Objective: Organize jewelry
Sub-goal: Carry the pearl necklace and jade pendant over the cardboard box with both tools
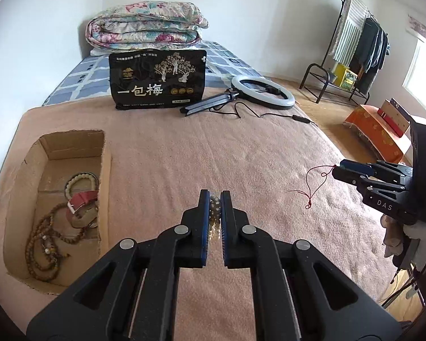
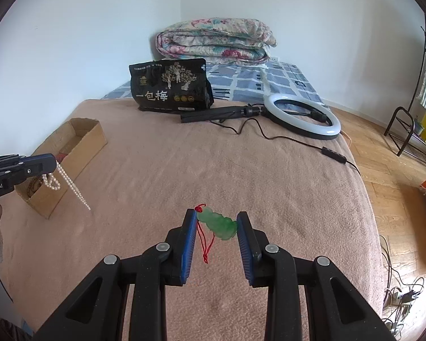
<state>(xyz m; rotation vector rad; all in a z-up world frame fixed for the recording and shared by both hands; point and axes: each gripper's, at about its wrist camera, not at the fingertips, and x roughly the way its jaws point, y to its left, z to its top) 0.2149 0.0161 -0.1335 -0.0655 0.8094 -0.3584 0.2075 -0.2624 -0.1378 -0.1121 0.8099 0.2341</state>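
My left gripper (image 1: 215,196) is shut on a pearl necklace (image 1: 214,216), held above the tan blanket; in the right wrist view the necklace (image 2: 68,183) dangles from the left gripper (image 2: 49,164) beside the cardboard box (image 2: 82,142). The box (image 1: 105,153) holds a brown bead strand (image 1: 42,241), a red-strap watch (image 1: 81,203) and a pale bead bracelet (image 1: 81,180). My right gripper (image 2: 216,218) is shut on a green jade pendant (image 2: 218,223) with a red cord (image 2: 206,244). In the left wrist view the right gripper (image 1: 336,169) trails the red cord (image 1: 312,187).
A black snack bag (image 1: 157,79) stands at the blanket's far edge, with a ring light (image 1: 262,91) and its cable (image 2: 335,155) beside it. A folded floral quilt (image 1: 144,27) lies behind. The bed's right edge drops to a wooden floor (image 2: 397,187) with a clothes rack (image 1: 355,48).
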